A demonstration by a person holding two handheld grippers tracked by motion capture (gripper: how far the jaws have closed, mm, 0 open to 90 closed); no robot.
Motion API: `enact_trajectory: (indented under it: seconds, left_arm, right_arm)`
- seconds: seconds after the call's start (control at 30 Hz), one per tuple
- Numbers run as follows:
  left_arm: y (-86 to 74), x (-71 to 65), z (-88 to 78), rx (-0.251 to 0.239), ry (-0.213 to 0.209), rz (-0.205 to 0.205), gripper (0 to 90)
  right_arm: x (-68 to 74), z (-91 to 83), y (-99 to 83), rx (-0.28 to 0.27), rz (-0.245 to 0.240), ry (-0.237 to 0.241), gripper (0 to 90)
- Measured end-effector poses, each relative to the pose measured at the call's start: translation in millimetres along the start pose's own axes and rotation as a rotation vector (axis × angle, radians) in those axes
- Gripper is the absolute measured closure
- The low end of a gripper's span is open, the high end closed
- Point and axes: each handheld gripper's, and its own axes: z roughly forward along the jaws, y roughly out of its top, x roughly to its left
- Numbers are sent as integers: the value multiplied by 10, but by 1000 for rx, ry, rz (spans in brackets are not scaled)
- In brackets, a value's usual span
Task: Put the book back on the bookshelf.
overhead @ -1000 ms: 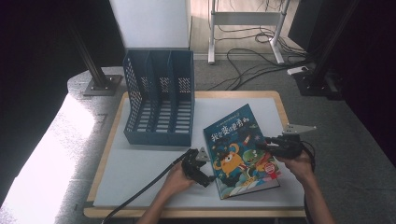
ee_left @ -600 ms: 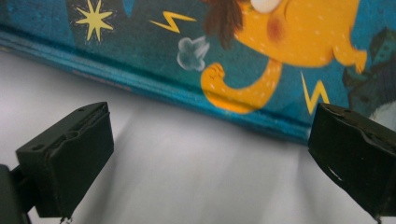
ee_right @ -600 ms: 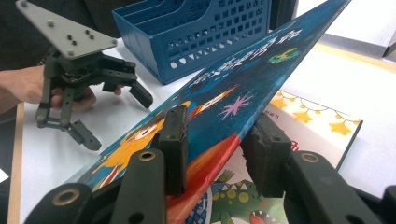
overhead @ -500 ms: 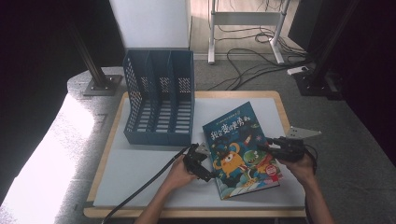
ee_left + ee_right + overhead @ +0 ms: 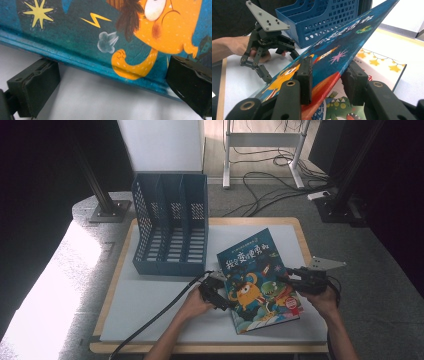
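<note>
White counter [image 5: 150, 305]: my right gripper [image 5: 329, 75] clamps the stiff, slick book [image 5: 257, 280] cover; left gripper [image 5: 110, 82] released at the spine.

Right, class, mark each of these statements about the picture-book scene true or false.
1. The right gripper holds the front cover raised off the pages. True.
2. The file rack is red. False: it is blue.
3. The left gripper is clamped on a cable. False: its jaws stand open at the edge of the book.
4. The book lies on the table, outside the file rack. True.
</note>
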Motion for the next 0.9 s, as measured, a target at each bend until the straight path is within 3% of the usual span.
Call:
enact_trajectory:
  seconds: [0.33,0.57,0.67,0.73,0.9]
  left_arm:
    - [29,0,12,-6,-12,-12,0]
    - [68,-12,-29,-50,-23,-20,0]
    - [102,-39,-56,-56,-16,-12,0]
    - [110,-44,-63,-56,-14,-8,0]
    - [152,-67,-105,-59,7,1,0]
  right_arm:
    - [-18,-17,3,-5,6,7,610]
    - [-70,-79,-16,9,44,36,620]
    - [-110,-108,-29,26,83,61,635]
    - [-120,-113,-32,35,90,63,636]
    - [-190,-126,-63,88,167,56,634]
